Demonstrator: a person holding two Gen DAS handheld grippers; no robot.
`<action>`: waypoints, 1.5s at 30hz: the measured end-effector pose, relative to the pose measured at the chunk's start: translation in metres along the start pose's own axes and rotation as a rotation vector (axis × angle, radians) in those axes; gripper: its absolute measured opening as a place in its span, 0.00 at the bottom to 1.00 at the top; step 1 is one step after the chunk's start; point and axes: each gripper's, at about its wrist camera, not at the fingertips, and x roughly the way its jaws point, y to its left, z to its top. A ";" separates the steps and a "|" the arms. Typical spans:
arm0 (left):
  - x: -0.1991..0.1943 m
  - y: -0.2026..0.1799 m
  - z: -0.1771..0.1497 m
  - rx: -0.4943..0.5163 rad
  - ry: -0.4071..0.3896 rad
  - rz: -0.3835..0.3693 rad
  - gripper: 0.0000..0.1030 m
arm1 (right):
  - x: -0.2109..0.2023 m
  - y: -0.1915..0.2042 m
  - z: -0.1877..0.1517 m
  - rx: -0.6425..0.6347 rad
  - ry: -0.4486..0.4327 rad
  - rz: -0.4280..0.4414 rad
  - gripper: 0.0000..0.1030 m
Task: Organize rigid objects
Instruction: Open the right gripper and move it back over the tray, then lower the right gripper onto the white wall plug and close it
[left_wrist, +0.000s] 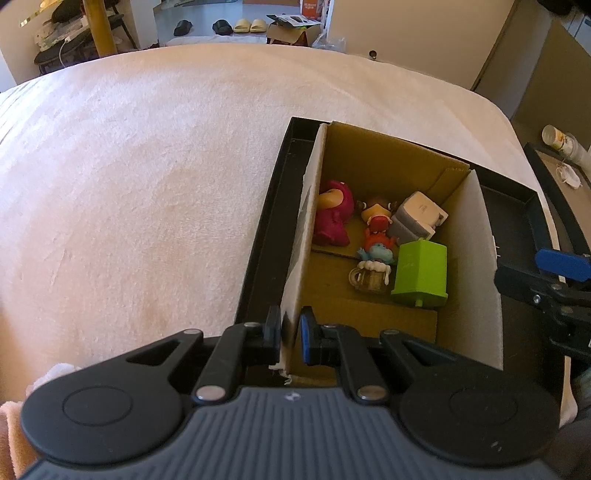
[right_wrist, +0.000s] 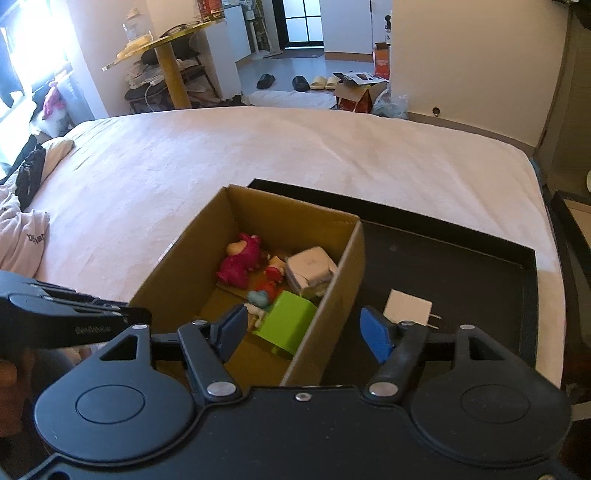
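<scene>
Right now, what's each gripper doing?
Left gripper: shut on the cardboard box wall.
Right gripper: open, holding nothing, above the box.
</scene>
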 end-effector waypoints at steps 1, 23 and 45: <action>0.000 0.000 0.000 0.002 0.000 0.003 0.09 | 0.000 -0.002 -0.002 0.001 0.000 -0.004 0.66; 0.009 -0.010 0.002 0.028 0.014 0.057 0.09 | 0.029 -0.063 -0.028 0.023 0.004 -0.111 0.66; 0.015 -0.014 0.004 0.038 0.032 0.080 0.09 | 0.098 -0.084 -0.033 -0.159 0.087 -0.208 0.72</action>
